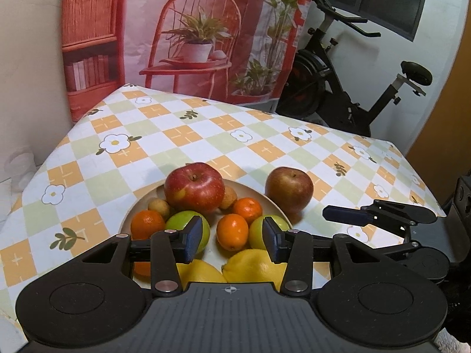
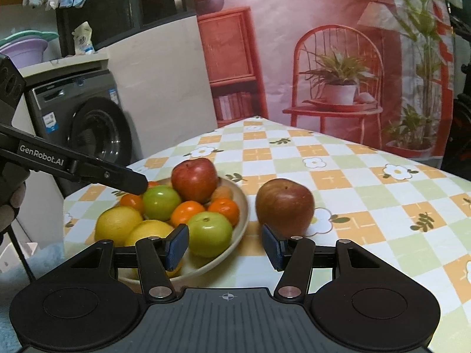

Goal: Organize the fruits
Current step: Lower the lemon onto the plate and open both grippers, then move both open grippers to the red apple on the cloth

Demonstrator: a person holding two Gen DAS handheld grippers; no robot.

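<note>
Fruits: apples, oranges, green fruits and lemons piled in a beige plate [image 1: 273, 206]; one dull red apple [image 2: 284, 206] stands on the cloth just beside it.
Surface: table with checked floral tablecloth [image 1: 182, 135].
Room: printed backdrop [image 2: 323, 58], washing machine [image 2: 85, 123], exercise bike [image 1: 338, 88].
Left gripper [image 1: 232, 239]: fingers partly apart over the plate, holding nothing.
Right gripper [image 2: 225, 245]: partly apart, empty.

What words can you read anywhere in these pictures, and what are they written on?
"GenRobot.AI": white letters on the black arm of the left gripper, seen in the right wrist view.
Stickers and panel print on the washing machine: too small to read.
Label on the white bag above it: too blurred to read.
</note>
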